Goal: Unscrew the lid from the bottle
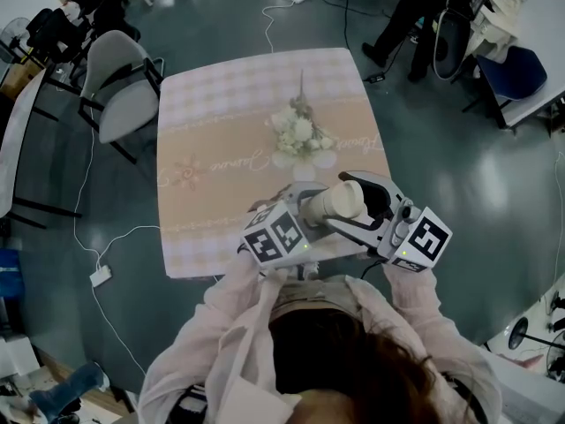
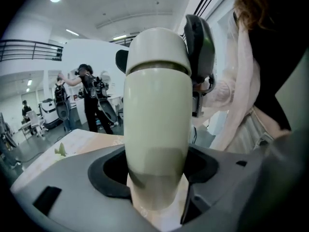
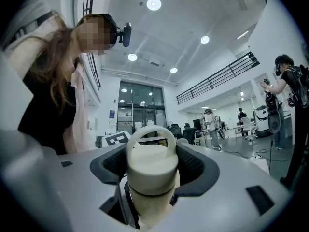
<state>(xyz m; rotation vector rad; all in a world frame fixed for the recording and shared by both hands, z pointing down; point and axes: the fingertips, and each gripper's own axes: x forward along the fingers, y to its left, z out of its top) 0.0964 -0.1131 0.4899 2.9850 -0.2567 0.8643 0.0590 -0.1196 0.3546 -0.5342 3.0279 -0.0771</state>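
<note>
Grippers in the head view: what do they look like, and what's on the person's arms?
Both the left gripper and right gripper are light grey plastic, with dark lining inside the jaws. Each carries a white cube printed with black square markers. The person wears pale pink sleeves.

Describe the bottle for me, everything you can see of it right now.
The bottle is a cream, matte-looking cylinder with a rounded lid still seated, a dark seam between them, and a loop handle on top. It is held tilted in the air above the near side of the table, body clamped in the left tongs, lid gripped by the right tongs.
</note>
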